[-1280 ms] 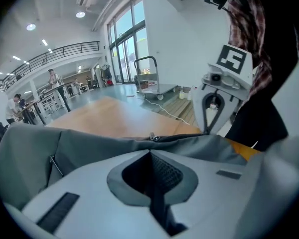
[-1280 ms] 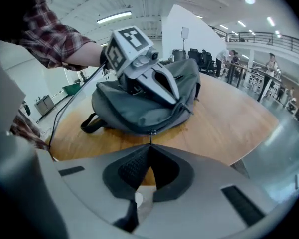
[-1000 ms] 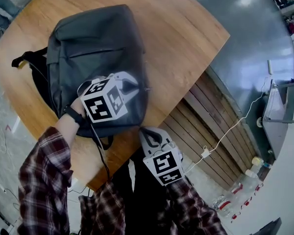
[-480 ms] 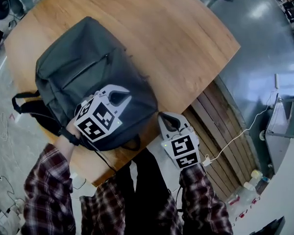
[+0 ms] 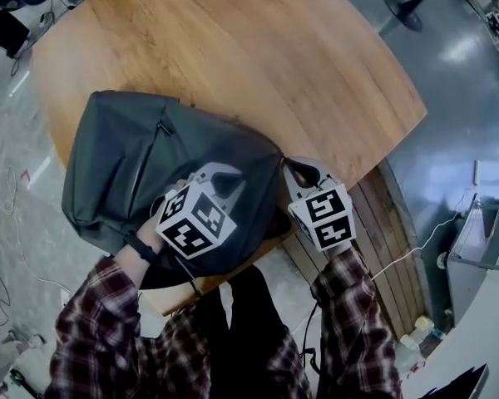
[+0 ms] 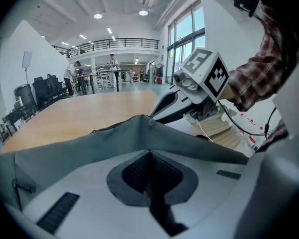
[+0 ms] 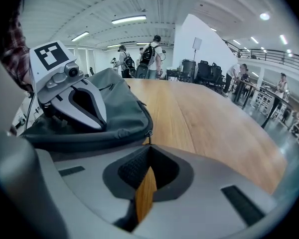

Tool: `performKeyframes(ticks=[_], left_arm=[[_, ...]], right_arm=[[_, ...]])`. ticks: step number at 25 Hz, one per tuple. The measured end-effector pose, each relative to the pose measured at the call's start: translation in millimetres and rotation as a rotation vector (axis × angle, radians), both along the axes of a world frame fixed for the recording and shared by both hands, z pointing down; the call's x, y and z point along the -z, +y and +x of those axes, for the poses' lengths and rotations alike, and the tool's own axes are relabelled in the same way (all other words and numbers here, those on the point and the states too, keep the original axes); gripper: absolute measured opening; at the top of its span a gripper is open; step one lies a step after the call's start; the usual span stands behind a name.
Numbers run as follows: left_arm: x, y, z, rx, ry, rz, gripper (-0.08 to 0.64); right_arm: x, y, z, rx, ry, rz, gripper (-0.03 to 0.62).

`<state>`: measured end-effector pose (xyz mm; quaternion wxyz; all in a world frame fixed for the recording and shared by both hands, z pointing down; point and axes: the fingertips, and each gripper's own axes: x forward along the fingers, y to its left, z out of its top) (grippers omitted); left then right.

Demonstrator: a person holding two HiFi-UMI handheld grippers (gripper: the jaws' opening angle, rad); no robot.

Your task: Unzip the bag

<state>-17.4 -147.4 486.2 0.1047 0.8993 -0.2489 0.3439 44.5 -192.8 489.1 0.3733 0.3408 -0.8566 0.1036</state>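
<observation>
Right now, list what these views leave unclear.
Right gripper view: zipper pull tiny at the right hand-held gripper tips; grip unclear.
Head view: bag near edge hidden under the left hand-held gripper.
Left gripper view: bag's far side behind its raised fold.

Matt dark-grey cloth bag (image 5: 125, 156), perhaps nylon, smooth satin wood table (image 5: 258, 48), glossy grey floor (image 5: 466, 90)

Dark red plaid sleeves (image 5: 91, 327), a black wristband (image 5: 140, 246) (left wrist); grey left gripper (image 5: 224, 175) and right gripper (image 5: 298, 168) carry black-and-white marker cubes (image 5: 196, 223).
</observation>
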Motion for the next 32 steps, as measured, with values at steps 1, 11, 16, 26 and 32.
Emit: performKeyframes(ticks=[1,11,16,26,32], left_arm=[[6,-2,0,-0.017,0.007,0.019,0.008],[0,-31,41,-0.342,-0.104,0.135,0.008],[-2,-39,53,-0.352,-0.086,0.071,0.008],[-6,-55,66,-0.316,-0.084,0.005,0.008],[-8,-82,64,-0.226,-0.083,0.019,0.008]], right_arm=[[2,1,-3,0.002,-0.004,0.002,0.011],[-4,34,-3,0.102,0.127,-0.01,0.011],[-1,62,1,0.14,0.158,-0.032,0.011],[16,124,-12,0.153,0.142,-0.068,0.011],[30,167,-27,0.171,0.042,-0.103,0.011]])
